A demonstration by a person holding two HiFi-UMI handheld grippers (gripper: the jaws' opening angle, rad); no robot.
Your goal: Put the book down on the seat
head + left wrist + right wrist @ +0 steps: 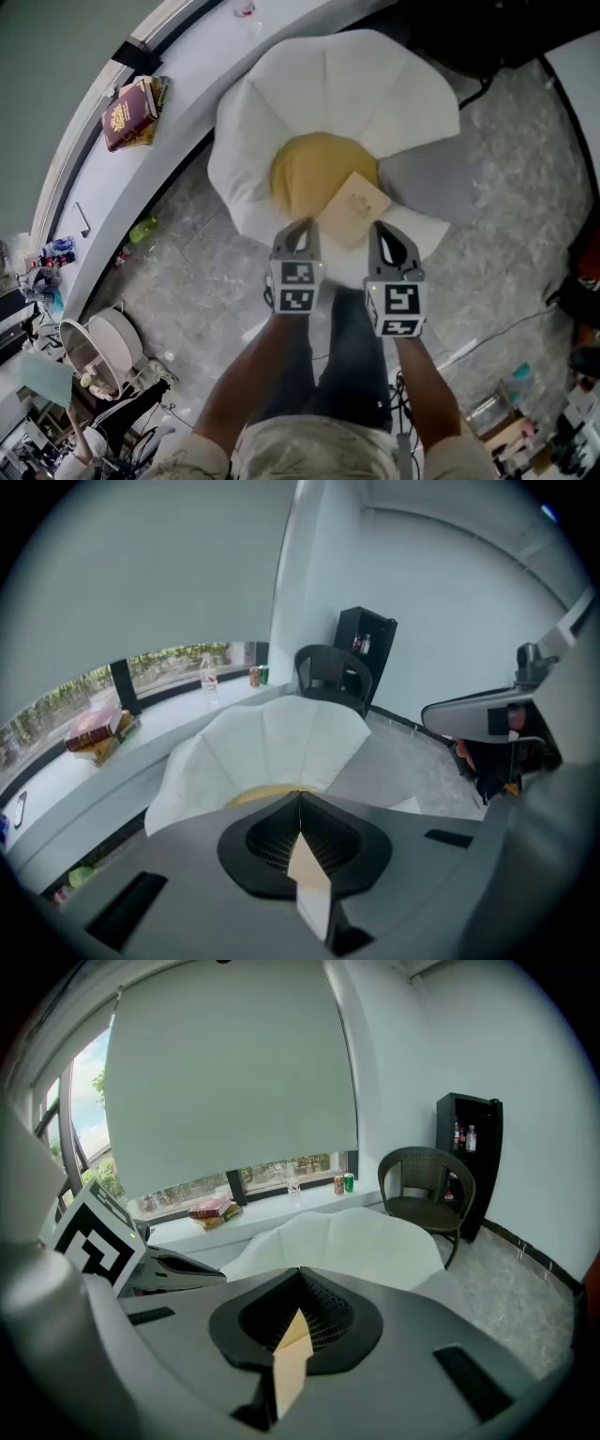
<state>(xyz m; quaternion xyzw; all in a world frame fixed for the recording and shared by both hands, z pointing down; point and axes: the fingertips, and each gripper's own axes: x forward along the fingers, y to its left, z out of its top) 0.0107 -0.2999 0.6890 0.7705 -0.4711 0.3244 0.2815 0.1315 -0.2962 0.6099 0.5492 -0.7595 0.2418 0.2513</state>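
Note:
A tan book [354,208] lies flat on the right front part of the yellow seat cushion [309,173] of a white petal-shaped chair [328,84]. My left gripper [302,227] hovers just in front of the seat, left of the book, jaws shut on nothing. The right gripper [381,231] hangs beside the book's near right corner, also shut and empty. From the left gripper view the shut left gripper [300,799] looks over the chair [272,747]. The right gripper [300,1274] sees the chair [347,1241] from higher up. Neither gripper view shows the book.
A stack of books [131,112] rests on the curved window ledge [197,84], with a bottle [293,1185] and cans [344,1183] further along. A dark wicker chair [427,1185] and a black shelf [469,1138] stand behind. Cables and clutter [94,375] crowd the floor.

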